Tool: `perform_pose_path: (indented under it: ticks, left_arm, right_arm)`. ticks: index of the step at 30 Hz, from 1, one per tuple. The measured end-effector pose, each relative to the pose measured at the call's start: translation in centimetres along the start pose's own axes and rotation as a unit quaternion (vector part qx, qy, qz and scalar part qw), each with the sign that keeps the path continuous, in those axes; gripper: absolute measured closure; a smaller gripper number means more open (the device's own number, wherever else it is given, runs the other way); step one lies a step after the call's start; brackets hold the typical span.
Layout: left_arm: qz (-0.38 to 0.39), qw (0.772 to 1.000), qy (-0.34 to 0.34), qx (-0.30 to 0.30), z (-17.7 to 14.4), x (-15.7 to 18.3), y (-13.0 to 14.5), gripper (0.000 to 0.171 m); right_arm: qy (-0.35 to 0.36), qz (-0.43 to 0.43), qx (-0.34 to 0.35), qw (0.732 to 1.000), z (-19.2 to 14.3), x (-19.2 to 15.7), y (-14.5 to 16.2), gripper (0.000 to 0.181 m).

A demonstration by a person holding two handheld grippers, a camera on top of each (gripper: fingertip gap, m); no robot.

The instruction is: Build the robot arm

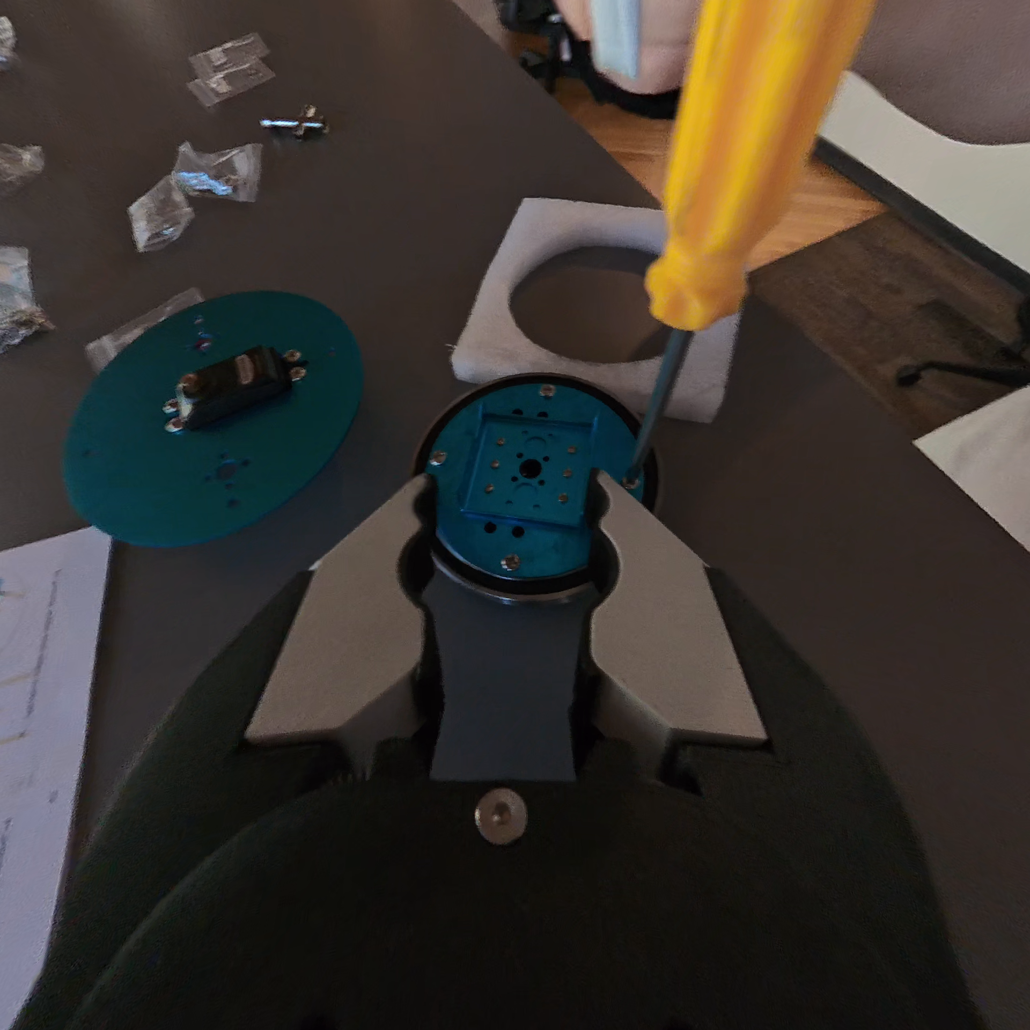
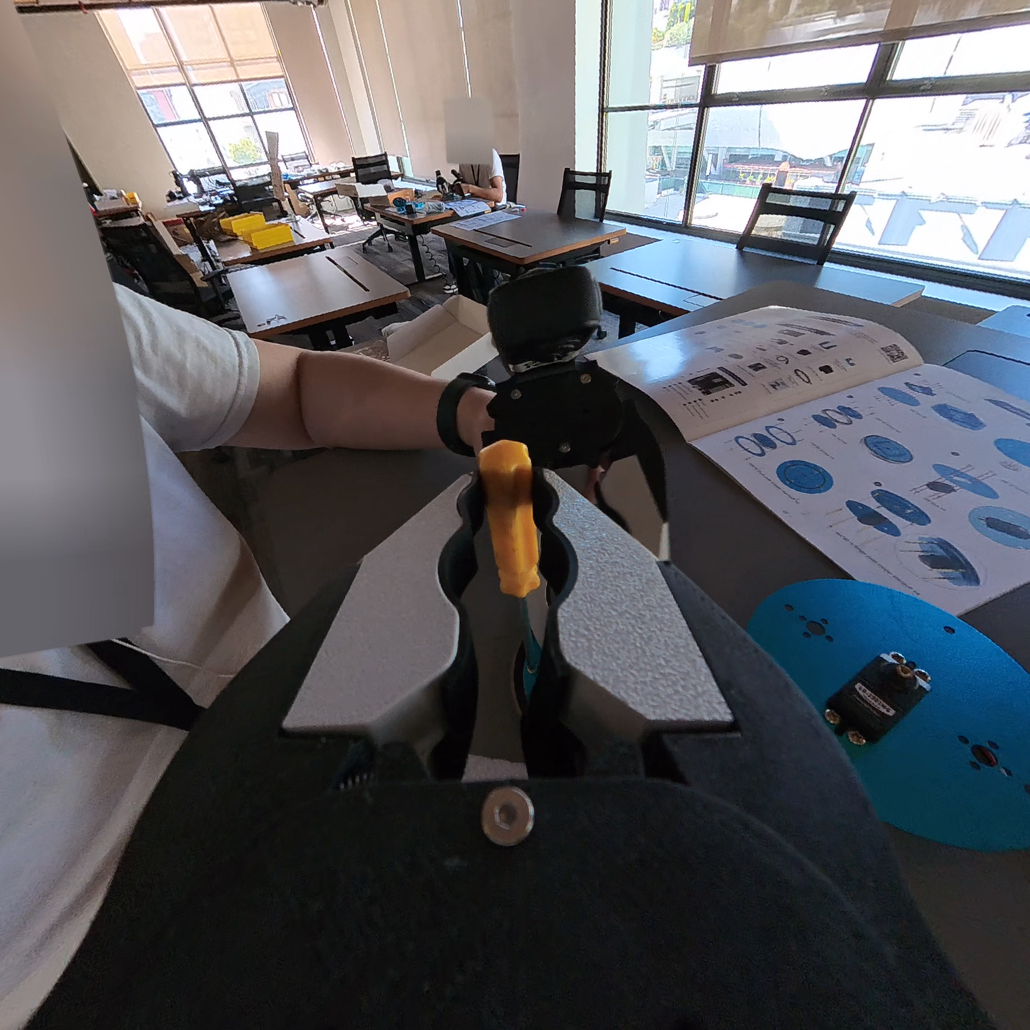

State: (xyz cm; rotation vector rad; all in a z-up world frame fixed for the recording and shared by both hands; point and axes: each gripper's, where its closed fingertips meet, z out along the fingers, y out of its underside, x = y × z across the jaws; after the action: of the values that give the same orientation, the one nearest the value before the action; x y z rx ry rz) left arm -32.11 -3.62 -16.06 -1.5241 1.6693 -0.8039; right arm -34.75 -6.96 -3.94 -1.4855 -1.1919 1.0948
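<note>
My left gripper [image 1: 510,490] is shut on a round blue bearing assembly [image 1: 535,485] with a black ring, holding it by its sides on the dark table [image 1: 390,223]. A square blue plate with holes sits in its middle. My right gripper [image 2: 508,490] is shut on a yellow-handled screwdriver [image 2: 510,524]. In the left wrist view the screwdriver [image 1: 741,156] comes down from the upper right and its tip sits on a screw [image 1: 630,481] at the assembly's right rim. The left gripper also shows in the right wrist view [image 2: 563,412], held by a person's hand.
A blue disc with a black servo [image 1: 212,418] lies to the left; it also shows in the right wrist view [image 2: 914,708]. A white foam frame with a round hole [image 1: 591,301] lies behind. Several small plastic bags [image 1: 212,173] lie at far left. An open instruction booklet [image 2: 836,446] lies nearby.
</note>
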Motion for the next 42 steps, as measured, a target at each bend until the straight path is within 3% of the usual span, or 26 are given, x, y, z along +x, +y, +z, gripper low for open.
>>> perform_pose_path:
  ticks: [1, 10, 21, 27, 37, 42]
  left_arm:
    - [0.005, 1.000, 0.008, 0.003, 0.1, 0.3, -0.1, 0.124]
    - [-0.015, 1.000, -0.007, 0.005, 0.0, 0.3, 0.0, 0.124]
    - [-0.028, 0.999, -0.031, 0.003, 0.0, 0.2, 0.1, 0.123]
    - [-0.032, 0.999, -0.037, 0.002, -0.1, 0.2, 0.1, 0.124]
    - [-0.045, 0.998, -0.054, 0.000, 0.0, 0.2, 0.1, 0.124]
    - [-0.055, 0.996, -0.067, -0.001, 0.0, 0.2, 0.1, 0.124]
  right_arm:
    - [0.000, 0.002, -0.001, 1.000, 0.0, 0.1, 0.0, 0.165]
    - [0.037, -0.004, 0.011, 0.999, 0.0, 0.3, 0.0, 0.164]
    - [0.190, -0.033, 0.041, 0.980, -0.3, 0.9, -0.1, 0.164]
    - [0.183, -0.028, 0.041, 0.982, -0.1, 0.2, -0.1, 0.164]
    - [0.328, -0.026, 0.080, 0.941, -0.7, 0.8, -0.2, 0.163]
    - [0.355, -0.032, 0.083, 0.931, -0.7, 0.6, -0.1, 0.163]
